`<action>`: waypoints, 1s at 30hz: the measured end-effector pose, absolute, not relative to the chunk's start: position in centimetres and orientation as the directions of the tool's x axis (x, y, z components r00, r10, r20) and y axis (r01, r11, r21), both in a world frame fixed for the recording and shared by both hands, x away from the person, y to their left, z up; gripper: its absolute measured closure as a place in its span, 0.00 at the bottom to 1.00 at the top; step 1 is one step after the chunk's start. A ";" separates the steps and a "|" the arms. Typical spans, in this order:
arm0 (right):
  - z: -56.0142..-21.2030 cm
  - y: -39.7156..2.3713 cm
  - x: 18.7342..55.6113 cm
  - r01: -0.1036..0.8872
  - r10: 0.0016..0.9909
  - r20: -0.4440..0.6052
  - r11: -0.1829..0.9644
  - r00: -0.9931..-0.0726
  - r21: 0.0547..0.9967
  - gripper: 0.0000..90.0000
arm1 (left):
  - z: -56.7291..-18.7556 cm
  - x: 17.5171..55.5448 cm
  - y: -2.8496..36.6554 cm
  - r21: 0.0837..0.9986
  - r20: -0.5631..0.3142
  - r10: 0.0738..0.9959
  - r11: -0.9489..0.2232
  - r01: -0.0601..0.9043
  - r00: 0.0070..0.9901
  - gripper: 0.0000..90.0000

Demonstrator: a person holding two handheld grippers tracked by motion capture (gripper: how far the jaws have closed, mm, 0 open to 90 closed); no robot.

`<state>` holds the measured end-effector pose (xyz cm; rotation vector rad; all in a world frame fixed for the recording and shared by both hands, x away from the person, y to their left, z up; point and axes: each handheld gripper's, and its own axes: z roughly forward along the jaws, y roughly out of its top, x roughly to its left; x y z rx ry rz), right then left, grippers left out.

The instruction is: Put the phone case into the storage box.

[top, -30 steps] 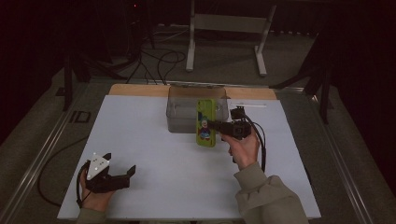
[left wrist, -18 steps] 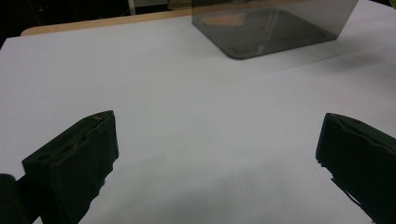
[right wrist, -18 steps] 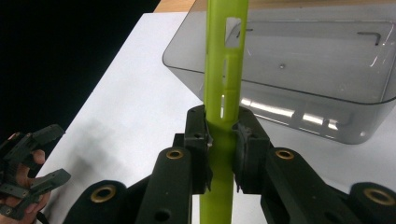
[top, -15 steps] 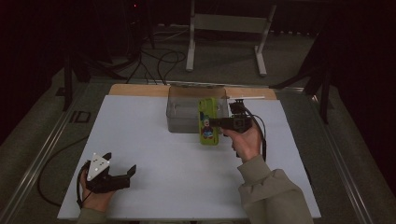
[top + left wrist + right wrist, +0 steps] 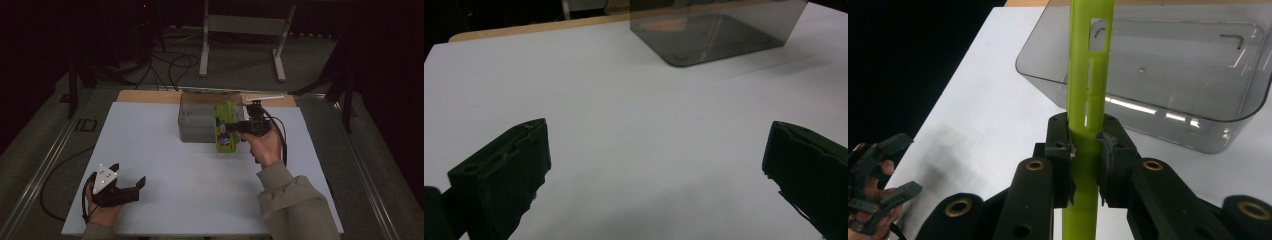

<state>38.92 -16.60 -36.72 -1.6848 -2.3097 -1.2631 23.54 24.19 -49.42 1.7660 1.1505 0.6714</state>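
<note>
My right gripper (image 5: 233, 127) is shut on a flat lime-green package (image 5: 224, 127) with a cartoon picture on its face, holding it in the air at the right front corner of a clear grey plastic bin (image 5: 197, 120). In the right gripper view the green package (image 5: 1087, 75) stands edge-on between the pressed jaws of the right gripper (image 5: 1086, 150), with the empty bin (image 5: 1173, 75) just beyond. My left gripper (image 5: 131, 185) rests near the table's front left corner, open, with nothing between its jaws. In the left gripper view the left gripper (image 5: 656, 160) frames bare white table, the bin (image 5: 714, 30) far off.
The white table top (image 5: 150, 150) has a wooden strip (image 5: 145, 96) along its far edge. A thin white rod (image 5: 265, 98) lies at the back right. Cables (image 5: 172, 62) and a metal stand (image 5: 245, 30) are on the floor beyond. The other hand and its gripper (image 5: 873, 190) show at lower left in the right gripper view.
My right gripper has carried the green package a little away from me and upward, closer over the bin's right corner. The left gripper has stayed put.
</note>
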 end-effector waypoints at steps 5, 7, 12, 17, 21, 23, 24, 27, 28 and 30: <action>-36.4 -16.7 39.5 0.817 0.790 0.458 0.092 -0.408 0.570 0.87 | -49.4 23.5 24.2 0.892 -0.030 0.907 -0.166 0.421 0.420 0.00; -36.3 -16.6 39.7 0.818 0.795 0.448 0.100 -0.408 0.566 0.87 | -49.4 23.5 24.2 0.892 -0.029 0.907 -0.166 0.421 0.420 0.00; -35.8 -16.5 40.1 0.820 0.804 0.432 0.116 -0.409 0.560 0.87 | -49.5 23.5 24.2 0.891 -0.029 0.907 -0.166 0.421 0.420 0.00; -35.5 -16.5 40.6 0.829 0.806 0.433 0.122 -0.403 0.546 0.87 | -49.4 23.5 24.2 0.892 -0.030 0.907 -0.166 0.420 0.420 0.00; -35.1 -16.5 41.3 0.838 0.813 0.430 0.124 -0.393 0.531 0.87 | -49.5 23.5 24.2 0.892 -0.030 0.907 -0.165 0.421 0.421 0.00; -35.0 -16.5 41.5 0.840 0.815 0.429 0.126 -0.391 0.527 0.87 | -49.5 23.6 24.2 0.891 -0.030 0.907 -0.166 0.422 0.421 0.00; -34.9 -16.5 41.7 0.842 0.816 0.428 0.126 -0.389 0.525 0.87 | -49.5 23.6 24.2 0.892 -0.030 0.907 -0.166 0.421 0.421 0.00; -34.7 -16.5 42.1 0.845 0.824 0.417 0.131 -0.384 0.519 0.87 | -49.5 23.6 24.2 0.892 -0.029 0.907 -0.167 0.421 0.421 0.00; -34.7 -16.5 42.3 0.848 0.826 0.417 0.130 -0.380 0.513 0.87 | -49.5 23.6 24.2 0.891 -0.029 0.907 -0.167 0.421 0.421 0.00; -34.7 -16.5 42.6 0.853 0.828 0.418 0.129 -0.373 0.505 0.87 | -49.5 23.6 24.2 0.892 -0.030 0.906 -0.167 0.421 0.421 0.00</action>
